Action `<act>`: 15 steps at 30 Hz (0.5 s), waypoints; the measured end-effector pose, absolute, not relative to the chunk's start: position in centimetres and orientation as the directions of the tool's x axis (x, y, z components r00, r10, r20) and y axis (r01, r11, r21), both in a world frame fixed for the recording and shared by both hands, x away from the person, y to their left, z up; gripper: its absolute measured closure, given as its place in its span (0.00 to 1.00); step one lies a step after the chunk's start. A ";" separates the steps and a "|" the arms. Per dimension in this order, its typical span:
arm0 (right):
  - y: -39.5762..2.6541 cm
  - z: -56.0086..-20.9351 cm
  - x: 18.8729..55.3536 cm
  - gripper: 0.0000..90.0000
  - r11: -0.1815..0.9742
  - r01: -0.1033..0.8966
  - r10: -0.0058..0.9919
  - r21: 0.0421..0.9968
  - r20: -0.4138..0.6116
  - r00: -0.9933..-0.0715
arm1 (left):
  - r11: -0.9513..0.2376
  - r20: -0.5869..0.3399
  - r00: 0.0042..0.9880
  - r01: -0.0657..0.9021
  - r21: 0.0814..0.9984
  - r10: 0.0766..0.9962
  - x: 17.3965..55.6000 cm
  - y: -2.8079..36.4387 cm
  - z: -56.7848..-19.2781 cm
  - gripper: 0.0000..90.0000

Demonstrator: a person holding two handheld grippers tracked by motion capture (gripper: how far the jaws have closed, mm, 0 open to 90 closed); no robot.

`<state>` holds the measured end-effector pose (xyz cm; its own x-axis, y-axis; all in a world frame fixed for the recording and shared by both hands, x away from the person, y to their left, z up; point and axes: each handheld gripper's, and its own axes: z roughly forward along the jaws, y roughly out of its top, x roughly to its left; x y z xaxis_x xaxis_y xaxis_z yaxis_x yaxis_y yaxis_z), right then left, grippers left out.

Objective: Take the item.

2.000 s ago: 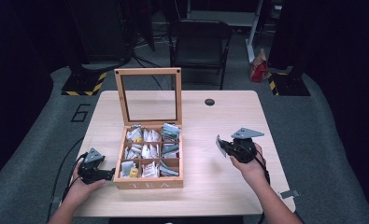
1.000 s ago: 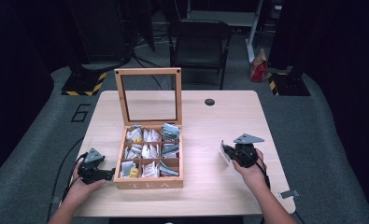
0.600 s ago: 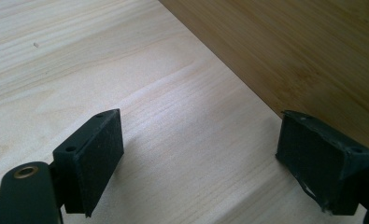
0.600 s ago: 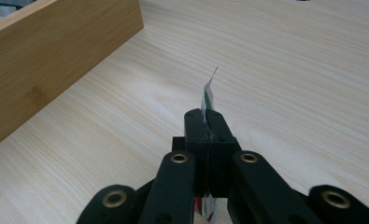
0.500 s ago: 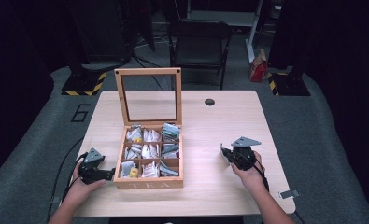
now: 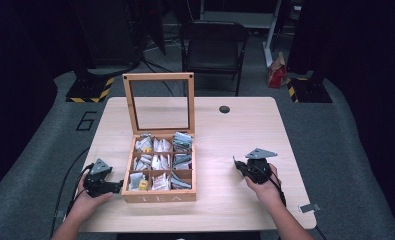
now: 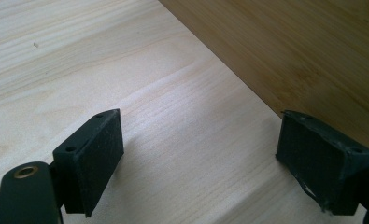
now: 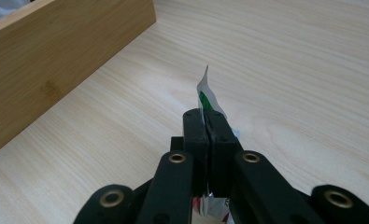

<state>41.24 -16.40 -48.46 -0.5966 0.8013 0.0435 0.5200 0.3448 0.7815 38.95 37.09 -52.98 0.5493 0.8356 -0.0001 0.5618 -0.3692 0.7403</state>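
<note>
A wooden tea box [image 6: 158,196] with its glass lid standing up sits on the table, its compartments full of tea packets [image 6: 157,162]. My right gripper [image 6: 238,165] rests low over the table to the right of the box, shut on a white and green tea packet [image 8: 206,96] that sticks up past its jaws. The box's side wall [image 8: 56,65] lies to that gripper's left. My left gripper [image 6: 118,186] lies on the table against the box's left front corner, jaws wide apart with bare wood between them [image 7: 201,158]; the box wall [image 7: 303,56] is beside it.
The light wooden table [image 6: 245,130] has a small dark round cap [image 6: 224,109] near its far edge. A black chair [image 6: 212,47] stands behind the table. A small grey clip [image 6: 309,207] lies at the near right corner.
My right gripper has come down and toward the near right of the table with the packet in it. The left gripper has stayed put.
</note>
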 end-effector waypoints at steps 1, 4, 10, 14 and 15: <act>-16.3 -48.5 41.1 0.98 0.335 0.528 0.806 0.780 0.053 -0.590 | -0.362 -0.008 0.546 0.566 0.741 0.838 38.9 37.0 -53.0 0.16; -15.9 -48.7 41.1 0.97 0.355 0.520 0.795 0.777 0.042 -0.605 | -0.362 -0.007 0.546 0.565 0.741 0.838 38.9 37.1 -53.0 0.16; -15.5 -48.8 40.9 0.94 0.368 0.527 0.786 0.766 0.047 -0.616 | -0.362 -0.007 0.546 0.565 0.741 0.837 38.9 37.1 -53.0 0.16; -15.4 -48.9 40.9 0.89 0.362 0.527 0.782 0.769 0.057 -0.620 | -0.363 -0.007 0.547 0.565 0.741 0.837 38.9 37.1 -53.0 0.16; -15.3 -49.0 40.9 0.88 0.363 0.526 0.785 0.769 0.052 -0.618 | -0.362 -0.008 0.547 0.565 0.741 0.837 38.9 37.1 -53.0 0.16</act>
<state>40.89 -15.29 -48.96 -0.6177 0.7847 0.0521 0.5264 0.3633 0.7687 38.92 37.05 -53.00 0.5465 0.8374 -0.0076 0.5654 -0.3623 0.7410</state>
